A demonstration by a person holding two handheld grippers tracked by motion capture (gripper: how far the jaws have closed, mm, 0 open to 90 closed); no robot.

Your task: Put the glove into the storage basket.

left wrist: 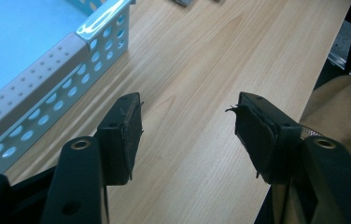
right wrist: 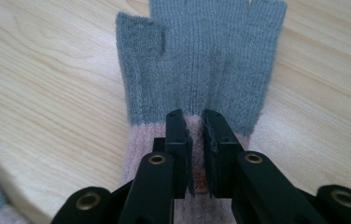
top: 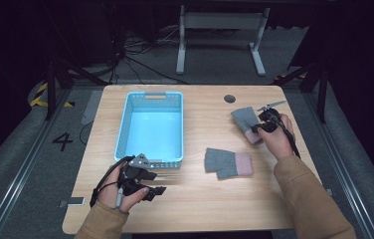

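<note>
We pinch the far glove's (right wrist: 197, 60) pink cuff with our right gripper (right wrist: 197, 122); next, lift it toward the basket (top: 125, 119); left gripper (left wrist: 187, 126) gapes empty.

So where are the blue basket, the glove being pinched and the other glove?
Blue basket (top: 124, 124), high view, left wall.
Pinched glove (right wrist: 201, 56), right gripper view, grey knit palm.
Other glove (top: 220, 162), high view, grey part.

Dim room; grey carpet floor (top: 210, 69) lying dark, white desk frame (top: 220, 37) standing behind, hazard tape (top: 38, 94) showing left.
</note>
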